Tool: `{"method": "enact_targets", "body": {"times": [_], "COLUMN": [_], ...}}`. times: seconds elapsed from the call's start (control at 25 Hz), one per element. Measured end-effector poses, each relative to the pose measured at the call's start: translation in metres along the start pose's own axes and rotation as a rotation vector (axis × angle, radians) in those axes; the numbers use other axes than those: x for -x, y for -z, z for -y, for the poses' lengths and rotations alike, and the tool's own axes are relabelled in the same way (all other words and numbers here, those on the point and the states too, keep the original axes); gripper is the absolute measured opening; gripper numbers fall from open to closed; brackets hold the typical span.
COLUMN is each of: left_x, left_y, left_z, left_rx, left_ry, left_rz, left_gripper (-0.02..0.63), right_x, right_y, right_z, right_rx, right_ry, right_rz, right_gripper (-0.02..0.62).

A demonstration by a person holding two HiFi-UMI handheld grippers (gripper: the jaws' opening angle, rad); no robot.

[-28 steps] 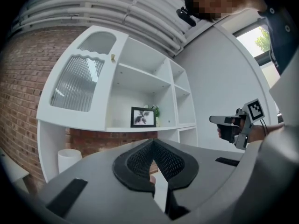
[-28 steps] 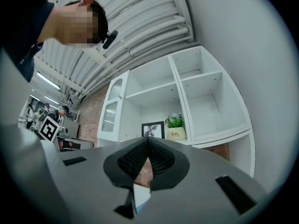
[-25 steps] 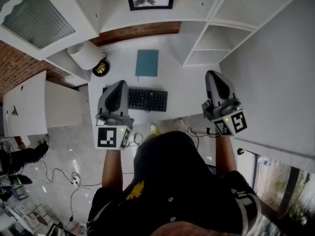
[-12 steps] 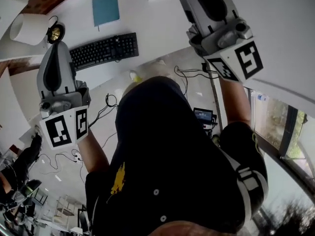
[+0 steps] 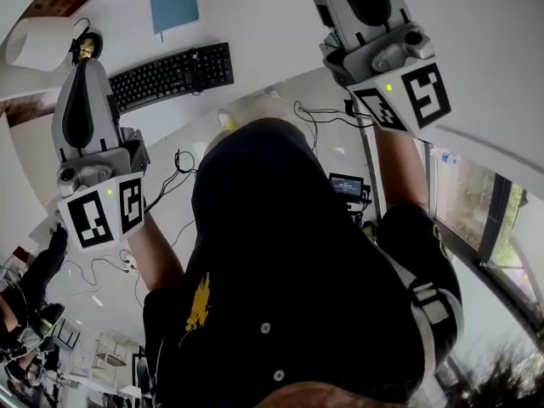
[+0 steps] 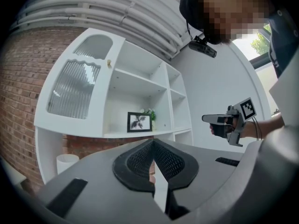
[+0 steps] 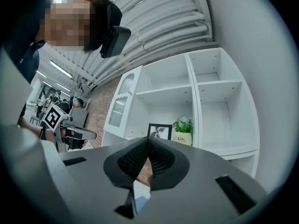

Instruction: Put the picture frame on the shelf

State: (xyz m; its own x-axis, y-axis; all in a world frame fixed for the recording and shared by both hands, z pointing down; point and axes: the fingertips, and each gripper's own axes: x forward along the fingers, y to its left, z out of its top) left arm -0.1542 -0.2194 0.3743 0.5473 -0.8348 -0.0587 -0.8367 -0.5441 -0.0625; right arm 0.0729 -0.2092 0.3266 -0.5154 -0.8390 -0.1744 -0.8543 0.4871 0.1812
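With the black-bordered rectangular picture frame (image 6: pixel 138 122) already upright on the white shelf (image 6: pixel 121 135) at twelve o'clock, the left gripper (image 6: pixel 153 164) and right gripper (image 7: pixel 147 162) hover clear, jaws closed on nothing, apparently finished.

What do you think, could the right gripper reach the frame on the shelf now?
Probably yes: nothing stands between the right gripper and the frame on the open shelf; only a plant sits beside it. The gripper's shut jaws must open first.
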Motion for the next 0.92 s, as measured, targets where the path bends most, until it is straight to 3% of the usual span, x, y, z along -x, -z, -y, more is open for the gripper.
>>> {"method": "enact_targets", "body": {"times": [0.36, 0.92], "left_x": [0.01, 0.008], "left_y": [0.002, 0.01], "left_z": [-0.01, -0.001], "left_rx": [0.008, 0.002], "left_ry": [-0.029, 0.0], "left_rz": [0.001, -0.028], "left_gripper": [0.017, 0.017], "right_x": [-0.008, -0.011], "right_y": [0.004, 0.006], "right_z": [-0.009, -0.014], "right_rx": [-0.015, -0.046], "right_ry": [-0.022, -0.041], "right_rz": [-0.003, -0.002], "right_gripper": [0.006, 0.006]}}
